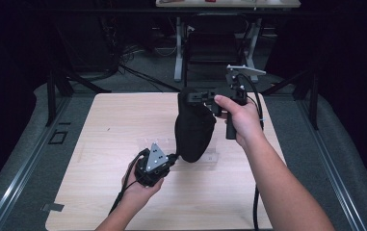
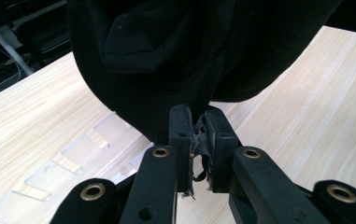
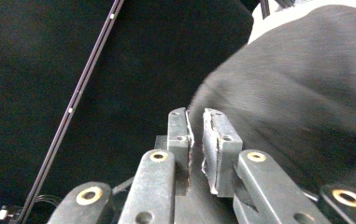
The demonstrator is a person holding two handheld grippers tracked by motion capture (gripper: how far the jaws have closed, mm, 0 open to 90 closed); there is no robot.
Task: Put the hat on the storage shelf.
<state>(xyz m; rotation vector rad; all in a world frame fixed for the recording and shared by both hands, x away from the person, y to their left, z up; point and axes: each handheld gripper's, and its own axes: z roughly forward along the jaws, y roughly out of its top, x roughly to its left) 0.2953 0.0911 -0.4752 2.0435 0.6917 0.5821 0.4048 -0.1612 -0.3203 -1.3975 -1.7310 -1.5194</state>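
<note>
A: The left gripper (image 1: pixel 172 158) sits low over the wooden table (image 1: pixel 99 192); its jaws are pressed together on the bottom hem of a black cloth (image 1: pixel 194 130), and in the left gripper view that fold (image 2: pixel 199 135) is pinched right between the pads, with the rest of the fabric bulging up and away above the jaw tips.

B: And the right gripper (image 1: pixel 187 97) is held higher, at the top edge of the same cloth; the right gripper view shows its jaws parted a little, a narrow gap between the pads (image 3: pixel 213 140); the dark fabric (image 3: pixel 297 121) lies just beside the right-hand jaw and behind the tips; whether it reaches in between the pads, hard to tell.

A: A clear plastic rack (image 2: pixel 73 158) with slots lies flat on the table, below and to the left of the left jaws.

B: Any writing? No brand, no label readable on cloth, rack or grippers.
</note>
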